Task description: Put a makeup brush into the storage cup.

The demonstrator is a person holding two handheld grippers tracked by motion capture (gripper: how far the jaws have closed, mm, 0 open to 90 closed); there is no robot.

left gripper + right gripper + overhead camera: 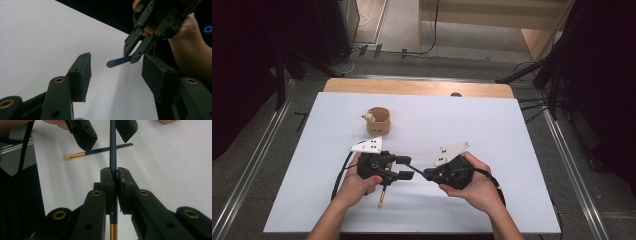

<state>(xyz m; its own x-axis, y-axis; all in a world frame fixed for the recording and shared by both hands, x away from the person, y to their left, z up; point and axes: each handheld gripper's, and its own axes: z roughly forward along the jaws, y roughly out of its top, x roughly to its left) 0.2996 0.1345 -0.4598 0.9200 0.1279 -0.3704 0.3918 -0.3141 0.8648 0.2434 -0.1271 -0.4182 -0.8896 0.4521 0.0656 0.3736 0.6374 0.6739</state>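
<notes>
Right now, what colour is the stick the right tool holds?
Dark blue stick with a gold band, clearest in the right gripper view.

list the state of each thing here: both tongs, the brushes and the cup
right tongs: shut on a dark brush handle
held brush: gripped near its gold band, dark end pointing between the left jaws
left tongs: open, jaws either side of the brush tip, not touching it
second brush: lying flat on the white table, loose
cup: upright on the table, apart from both tongs
table: bare white surface around the hands
</notes>
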